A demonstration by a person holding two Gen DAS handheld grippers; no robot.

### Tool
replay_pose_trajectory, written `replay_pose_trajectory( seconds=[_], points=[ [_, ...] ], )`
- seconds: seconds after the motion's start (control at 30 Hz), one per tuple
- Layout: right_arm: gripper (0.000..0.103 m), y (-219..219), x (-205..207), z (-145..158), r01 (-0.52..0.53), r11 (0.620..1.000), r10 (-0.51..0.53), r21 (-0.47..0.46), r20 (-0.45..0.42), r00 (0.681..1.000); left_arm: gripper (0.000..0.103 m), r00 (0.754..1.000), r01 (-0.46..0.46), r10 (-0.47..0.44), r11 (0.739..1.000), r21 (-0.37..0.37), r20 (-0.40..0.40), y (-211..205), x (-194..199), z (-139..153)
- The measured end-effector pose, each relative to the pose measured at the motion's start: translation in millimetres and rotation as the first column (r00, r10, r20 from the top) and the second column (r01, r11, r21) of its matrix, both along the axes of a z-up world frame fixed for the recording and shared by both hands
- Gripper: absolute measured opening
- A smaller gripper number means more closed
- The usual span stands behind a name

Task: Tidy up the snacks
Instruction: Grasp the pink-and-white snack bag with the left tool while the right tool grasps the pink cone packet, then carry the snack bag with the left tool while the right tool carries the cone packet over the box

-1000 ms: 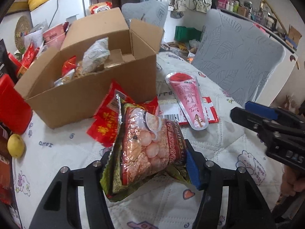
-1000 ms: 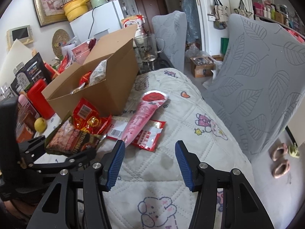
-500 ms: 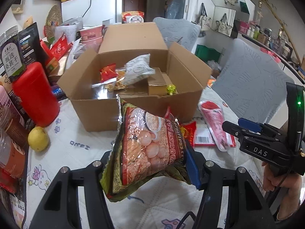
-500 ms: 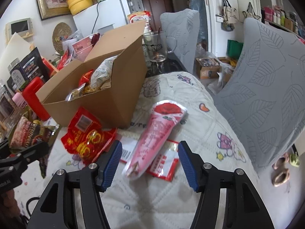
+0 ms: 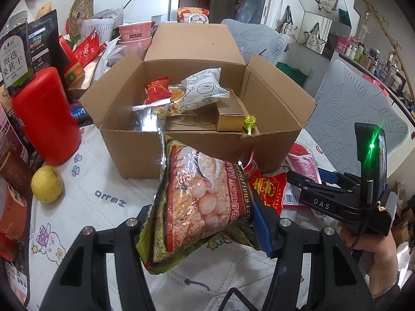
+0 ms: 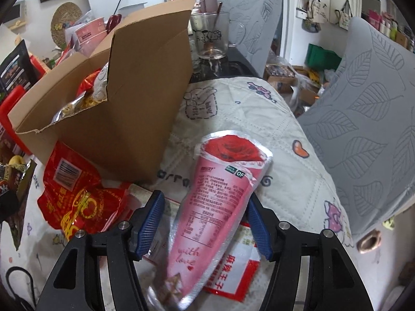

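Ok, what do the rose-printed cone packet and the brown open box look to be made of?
Pink rose-printed cone packet: probably glossy metallised plastic film, judging by its silver crimped edge and the glare on it. Brown open box: matte corrugated cardboard, with creased flaps and a torn front rim.

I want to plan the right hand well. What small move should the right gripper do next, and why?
Probably close the right gripper on the pink cone-shaped packet. The packet already lies between the blue pads, which do not yet press it; the jaws have just been closing. The left gripper holds the snack bag near the cardboard box.
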State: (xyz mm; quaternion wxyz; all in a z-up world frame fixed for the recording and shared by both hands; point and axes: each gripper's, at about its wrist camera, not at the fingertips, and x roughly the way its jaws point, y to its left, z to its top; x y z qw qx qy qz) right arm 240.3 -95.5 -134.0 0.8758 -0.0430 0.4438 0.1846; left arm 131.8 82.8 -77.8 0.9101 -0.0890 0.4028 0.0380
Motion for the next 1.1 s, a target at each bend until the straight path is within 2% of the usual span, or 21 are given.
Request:
replay_pose_trajectory(
  seconds=[0.03,0.1,0.13,0.2,0.23,0.3,0.57,1.1],
  points=[
    [0.054,0,-1,0,-0.01,1.0,0.01,0.012,-0.004,1.0,0.059,1.0,0.0,0.0,1.0,-0.003,-0.001,0,0,0],
    [0.035,2,-3,1,-0.033,0.999,0.033,0.028,-0.005,0.999,0.059,1.0,0.002,-0.002,1.0,-0.007,-0.004,-1,-1,-1],
    [0.03,6,-5,2,-0.046,0.999,0.046,0.023,0.004,0.999,0.059,1.0,0.002,-0.002,1.0,-0.008,-0.005,-1,-1,-1],
    [0.009,15,-10,4,-0.063,0.998,0.063,-0.014,0.037,0.997,0.059,1.0,0.003,-0.003,1.0,-0.008,-0.004,-1,-3,-1],
    [0.006,19,-13,5,-0.069,0.997,0.071,-0.04,0.051,0.996,0.059,1.0,0.001,-0.001,1.0,-0.007,-0.001,-1,-5,0],
    [0.006,22,-16,6,-0.072,0.996,0.075,-0.057,0.062,0.995,0.059,1.0,-0.001,0.001,1.0,-0.007,0.001,-1,-7,1],
    [0.005,7,-27,16,-0.054,0.998,0.053,0.029,0.035,0.998,0.059,1.0,-0.01,0.01,1.0,-0.017,0.022,0,-22,8],
    [0.005,-21,-87,39,-0.017,0.996,0.012,0.089,0.062,0.998,0.059,0.998,0.019,-0.018,1.0,-0.019,0.059,-10,-61,20]
  ],
)
